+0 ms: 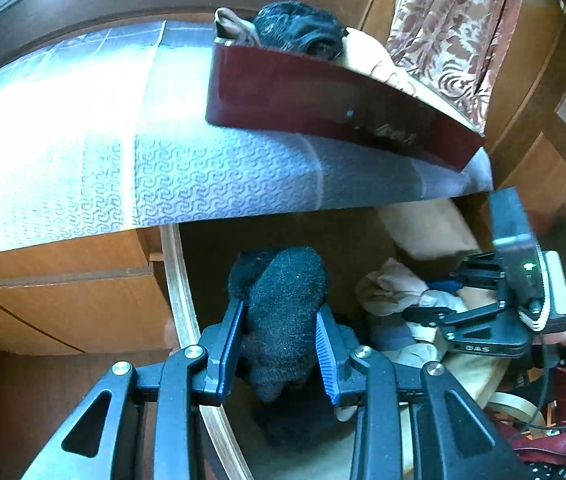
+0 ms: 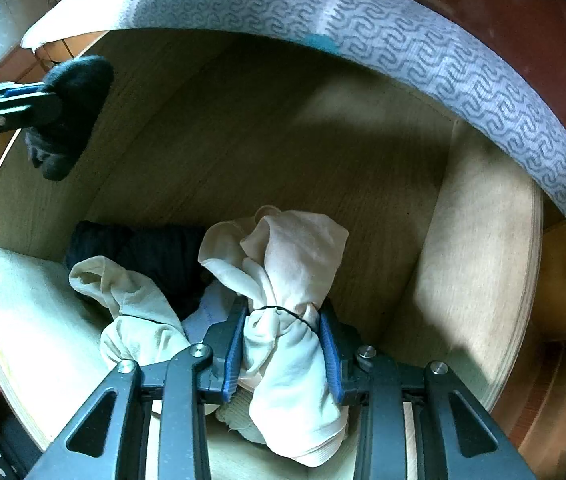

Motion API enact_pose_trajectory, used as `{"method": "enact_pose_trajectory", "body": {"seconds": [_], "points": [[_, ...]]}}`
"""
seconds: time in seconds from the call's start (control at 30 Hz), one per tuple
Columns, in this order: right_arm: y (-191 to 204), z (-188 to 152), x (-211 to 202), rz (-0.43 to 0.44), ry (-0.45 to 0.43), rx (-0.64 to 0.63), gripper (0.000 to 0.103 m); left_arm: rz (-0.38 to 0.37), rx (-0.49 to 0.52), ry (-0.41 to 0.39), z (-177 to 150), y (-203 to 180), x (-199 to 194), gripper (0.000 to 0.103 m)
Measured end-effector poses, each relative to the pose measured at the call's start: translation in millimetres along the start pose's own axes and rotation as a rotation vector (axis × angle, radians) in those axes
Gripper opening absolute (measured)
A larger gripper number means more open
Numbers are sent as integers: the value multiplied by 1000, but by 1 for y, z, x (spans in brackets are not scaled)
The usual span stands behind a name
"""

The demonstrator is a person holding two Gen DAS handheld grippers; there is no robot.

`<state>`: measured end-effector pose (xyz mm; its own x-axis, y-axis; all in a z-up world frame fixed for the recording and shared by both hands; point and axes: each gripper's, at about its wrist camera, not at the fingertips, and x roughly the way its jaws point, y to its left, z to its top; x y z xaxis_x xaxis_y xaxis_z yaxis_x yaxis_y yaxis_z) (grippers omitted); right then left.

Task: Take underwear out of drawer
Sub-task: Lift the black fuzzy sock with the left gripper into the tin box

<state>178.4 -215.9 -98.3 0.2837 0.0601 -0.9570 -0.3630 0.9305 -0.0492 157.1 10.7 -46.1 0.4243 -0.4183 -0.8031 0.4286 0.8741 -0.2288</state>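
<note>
**Now both claws are holding clothes over the drawer**

Right now the left claw (image 1: 281,344) is squeezing a dark fuzzy bundle (image 1: 283,300), likely to carry it away. The right claw (image 2: 283,354) is pinching a white tied bundle (image 2: 283,320) low at the near end of the drawer (image 2: 479,240). Another white bundle (image 2: 131,312) and dark clothes (image 2: 155,252) are lying just left of it. The far part of the drawer is looking bare, giving room to lift. A patterned cloth (image 2: 423,52) is hanging over the far edge, so going straight up seems safest.

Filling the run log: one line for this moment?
left hand-held gripper: shut on dark bundle | right hand-held gripper: shut on cream bundle | drawer: open
</note>
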Motion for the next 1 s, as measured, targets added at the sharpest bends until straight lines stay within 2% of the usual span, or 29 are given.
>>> {"method": "enact_pose_trajectory", "body": {"seconds": [0.4, 0.5, 0.63, 0.8, 1.0], "points": [[1, 1, 1, 5, 0, -4, 34, -41, 98, -135, 10, -31, -77, 34], [1, 1, 2, 7, 0, -5, 34, -32, 121, -187, 28, -37, -97, 34], [1, 1, 3, 4, -4, -3, 34, 27, 145, -255, 60, -42, -114, 34], [0, -1, 3, 10, -4, 0, 34, 115, 160, -308, 107, -51, -106, 34], [-1, -1, 3, 14, -5, -1, 34, 144, 116, -254, 157, -53, -65, 34]]}}
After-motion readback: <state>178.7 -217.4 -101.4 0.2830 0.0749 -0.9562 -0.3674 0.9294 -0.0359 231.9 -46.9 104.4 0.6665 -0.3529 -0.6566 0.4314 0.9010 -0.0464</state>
